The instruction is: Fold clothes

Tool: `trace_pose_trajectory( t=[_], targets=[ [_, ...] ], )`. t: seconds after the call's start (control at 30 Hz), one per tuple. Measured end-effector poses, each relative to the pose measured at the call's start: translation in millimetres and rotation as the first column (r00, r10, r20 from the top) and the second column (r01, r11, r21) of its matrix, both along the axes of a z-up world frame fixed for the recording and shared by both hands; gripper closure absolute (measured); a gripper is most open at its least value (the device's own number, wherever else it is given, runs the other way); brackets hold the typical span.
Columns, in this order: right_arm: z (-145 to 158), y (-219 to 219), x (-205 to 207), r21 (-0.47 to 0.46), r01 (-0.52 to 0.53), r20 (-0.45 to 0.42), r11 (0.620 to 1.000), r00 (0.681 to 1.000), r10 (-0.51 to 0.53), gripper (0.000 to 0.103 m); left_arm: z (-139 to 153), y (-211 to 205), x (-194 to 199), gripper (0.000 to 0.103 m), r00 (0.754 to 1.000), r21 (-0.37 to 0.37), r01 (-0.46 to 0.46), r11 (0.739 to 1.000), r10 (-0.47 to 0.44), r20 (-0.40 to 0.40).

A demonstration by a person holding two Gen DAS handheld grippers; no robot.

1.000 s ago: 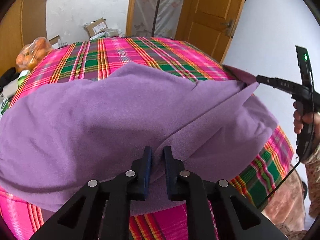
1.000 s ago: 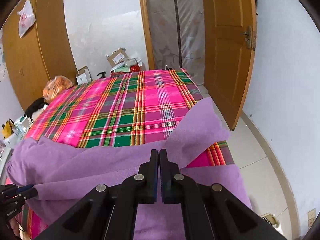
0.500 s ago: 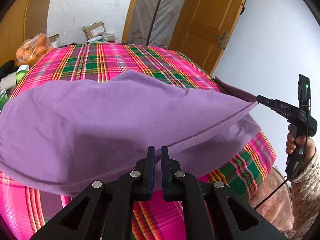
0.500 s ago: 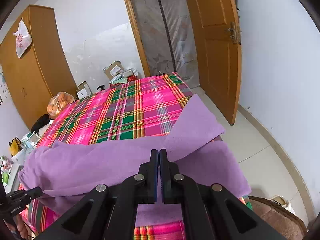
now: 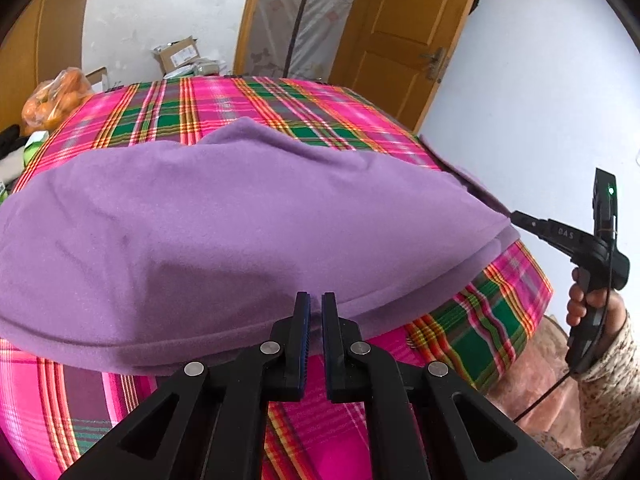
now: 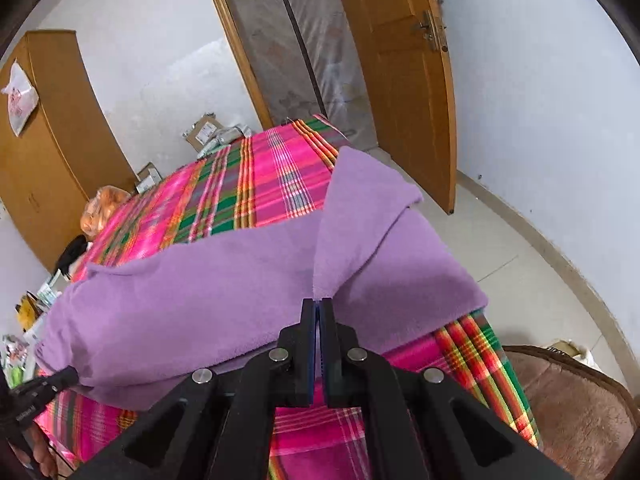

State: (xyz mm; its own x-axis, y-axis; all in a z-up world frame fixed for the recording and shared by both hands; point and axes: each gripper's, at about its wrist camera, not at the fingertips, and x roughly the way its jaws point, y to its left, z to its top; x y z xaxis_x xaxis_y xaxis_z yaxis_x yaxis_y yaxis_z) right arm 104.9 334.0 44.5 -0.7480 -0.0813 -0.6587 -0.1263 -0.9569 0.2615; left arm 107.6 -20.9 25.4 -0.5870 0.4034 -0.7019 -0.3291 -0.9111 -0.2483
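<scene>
Two tools pinch one soft purple fleece garment [image 5: 248,216] by its near edge over the plaid bed [image 5: 224,100]: the left tool [image 5: 316,308] and right tool [image 6: 319,314] each clamp a fold, cloth doubled and smooth.

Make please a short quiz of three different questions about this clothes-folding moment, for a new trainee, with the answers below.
1. True or false: both grippers are shut on the purple garment.
2. Which covers the bed? A) white sheet B) plaid blanket C) grey mat
3. Fill in: the wooden door stands ____.

Key: 1 true: left gripper and right gripper both pinch its near edge. 2 B. 3 open.
</scene>
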Motion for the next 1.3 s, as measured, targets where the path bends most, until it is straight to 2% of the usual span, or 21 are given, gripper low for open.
trace_pose_trajectory(
  t=[0.07,0.3,0.47,0.6,0.67,0.73,0.93,1.1,1.2,1.3],
  targets=[
    [-0.5,-1.9,0.9,0.004,-0.001,0.002,1.0,1.0,0.001,0.101,-0.6,0.7,-1.2,0.098,1.0,-0.001,0.001,1.0,-0.001,0.005],
    [30.6,6.0,23.0,0.027,0.033,-0.095,0.999,0.995,-0.03,0.103,3.5,2.5,0.7,0.098,1.0,0.012,0.009,1.0,-0.009,-0.009],
    [16.9,15.5,18.1,0.01,0.04,-0.027,0.999,0.999,-0.039,0.103,-2.5,5.3,-3.7,0.094,1.0,-0.007,0.016,1.0,-0.015,0.024],
    [6.6,12.9,2.5,-0.017,0.021,-0.002,1.0,1.0,-0.021,0.101,-1.5,11.0,-0.2,0.08,1.0,-0.038,0.023,0.999,-0.023,0.011],
    [5.2,8.2,-5.8,-0.024,-0.005,-0.01,1.0,1.0,0.005,0.091,0.3,15.0,1.7,0.077,0.999,-0.06,0.034,0.998,-0.035,-0.003],
    [2.8,3.5,-16.1,0.007,-0.016,0.006,1.0,1.0,0.016,0.069,1.1,19.5,2.7,0.068,0.999,-0.091,0.041,0.995,-0.043,-0.018],
    [-6.6,-7.2,-42.3,0.093,-0.053,0.07,0.994,0.996,0.047,0.068,-1.8,32.7,-0.5,0.067,0.997,-0.175,0.064,0.983,-0.07,-0.027],
    [-17.5,-5.4,-51.1,0.093,-0.061,0.116,0.994,0.992,0.05,0.068,-5.4,42.3,4.3,0.066,0.99,-0.203,0.13,0.97,-0.138,-0.025],
    [-21.9,-3.4,-54.1,0.1,-0.05,0.134,0.994,0.99,0.036,0.068,-9.5,49.3,4.2,0.066,0.989,-0.254,0.132,0.958,-0.143,-0.028],
    [-23.7,-1.1,-58.3,0.101,-0.031,0.139,0.994,0.99,0.017,0.068,-11.7,54.4,3.1,0.066,0.988,-0.27,0.141,0.952,-0.153,-0.023]
  ],
)
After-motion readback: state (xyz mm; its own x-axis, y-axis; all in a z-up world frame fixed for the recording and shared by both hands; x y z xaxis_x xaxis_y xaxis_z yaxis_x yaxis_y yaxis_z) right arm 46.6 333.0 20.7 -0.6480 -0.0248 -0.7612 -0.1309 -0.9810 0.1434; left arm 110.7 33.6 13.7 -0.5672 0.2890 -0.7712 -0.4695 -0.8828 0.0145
